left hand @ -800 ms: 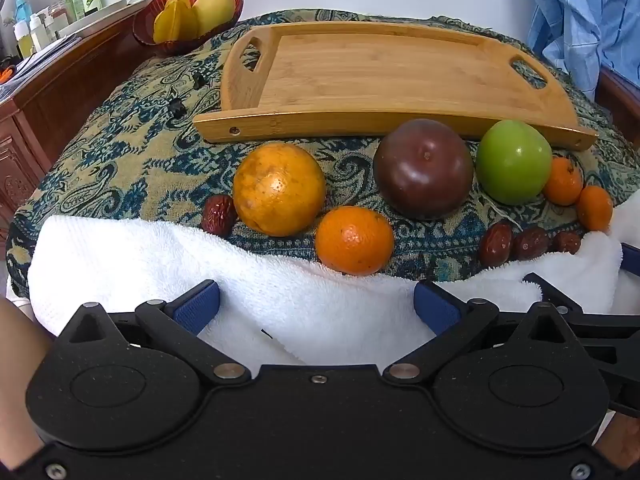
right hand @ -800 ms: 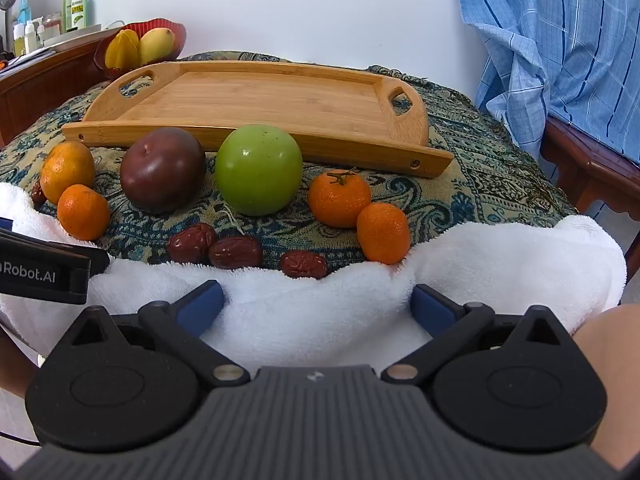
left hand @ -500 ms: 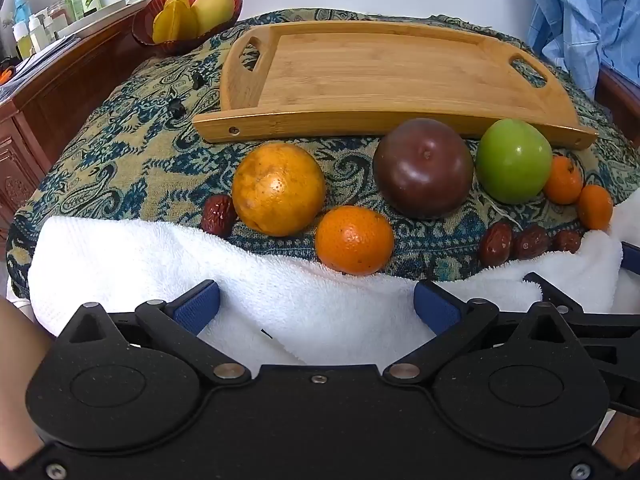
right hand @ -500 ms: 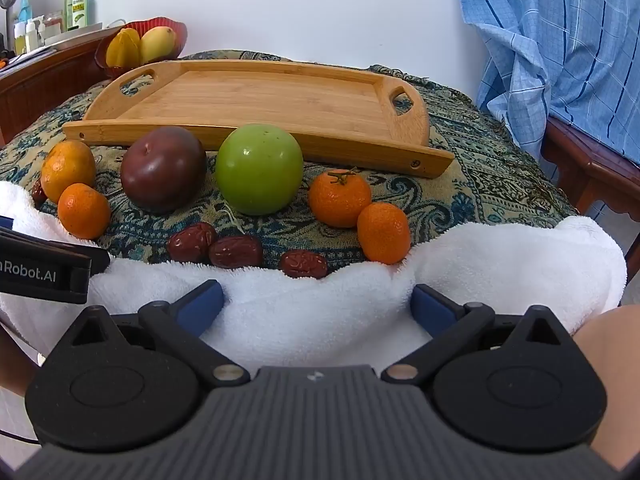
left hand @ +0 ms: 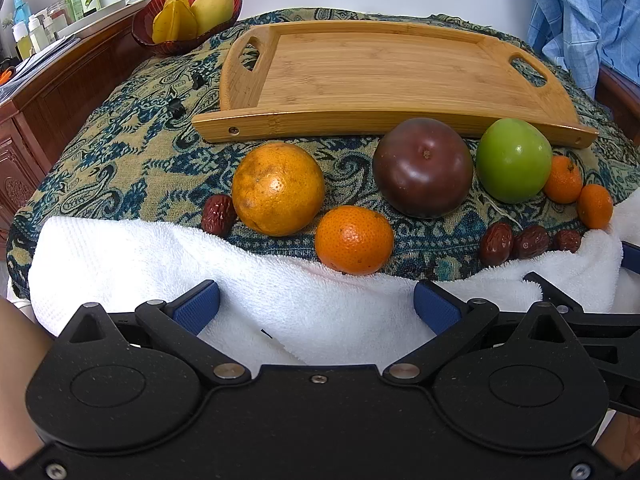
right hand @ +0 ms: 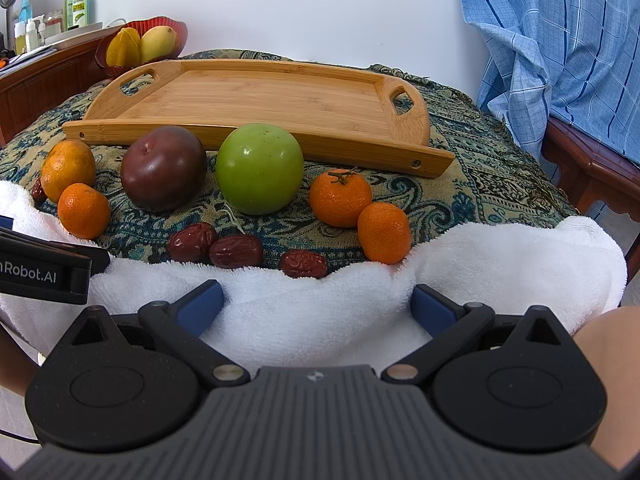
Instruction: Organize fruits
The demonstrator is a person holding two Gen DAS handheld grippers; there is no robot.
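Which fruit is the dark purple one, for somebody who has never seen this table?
Find the empty bamboo serving tray on the paisley cloth. Just in front of its near edge sits the dark purple round fruit, between a large yellow-orange citrus and a green apple. It alone is dark.

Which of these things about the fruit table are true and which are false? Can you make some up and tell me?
1. The wooden tray has no fruit on it. True.
2. The green apple sits in the red bowl. False: it sits on the patterned cloth, in front of the tray.
3. Three red dates lie near the white towel in the right wrist view. True.
4. The left gripper is squeezing an orange. False: it is open and holds nothing.
5. The dark purple fruit is between the green apple and the big orange. True.
6. The right gripper holds a date. False: it is open and holds nothing.
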